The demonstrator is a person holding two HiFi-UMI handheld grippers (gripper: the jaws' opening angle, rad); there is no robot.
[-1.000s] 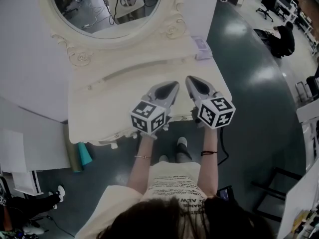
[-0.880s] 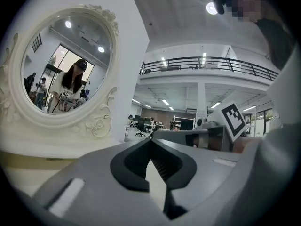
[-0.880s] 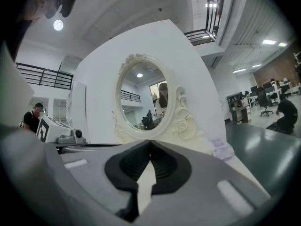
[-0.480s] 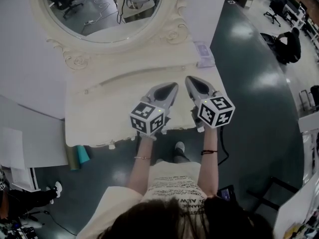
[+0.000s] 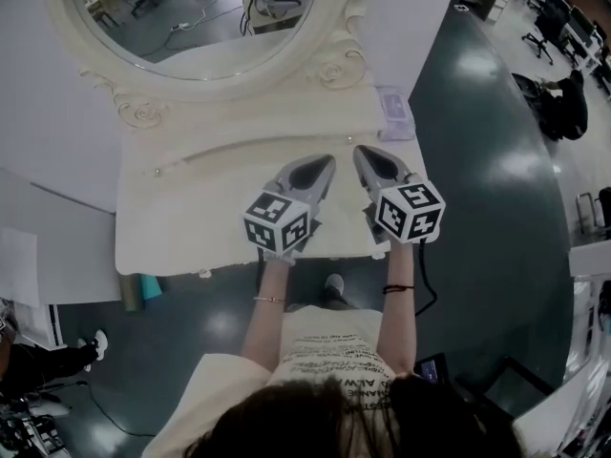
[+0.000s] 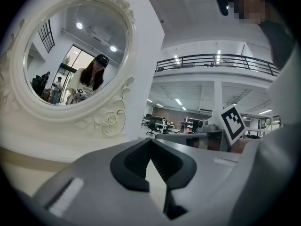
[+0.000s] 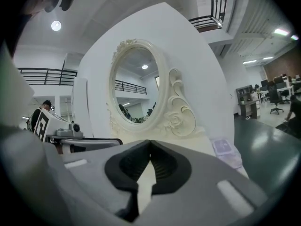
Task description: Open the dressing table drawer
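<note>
**Cream dressing table, two claws over its top**

- Left claw (image 5: 326,163), right claw (image 5: 361,153): both clenched, tips met, nothing between them. They sit side by side, near level.
- Dressing table (image 5: 239,134): its bare cream tabletop (image 5: 181,227) lies beneath both claws. The drawer shows in no view.
- Oval mirror (image 5: 191,12): carved frame, ahead of the claws.
- Lilac packet (image 5: 393,113): ahead-right of the right claw.
- Floor (image 5: 477,198): dark, glossy, with an open office beyond.

A large open office or lab hall is indicated: office chairs (image 5: 547,29) and a seated person (image 5: 570,103) are seen on a glossy dark floor (image 5: 487,170), beneath a railed mezzanine (image 6: 211,59) and strip lights (image 6: 178,101).
</note>
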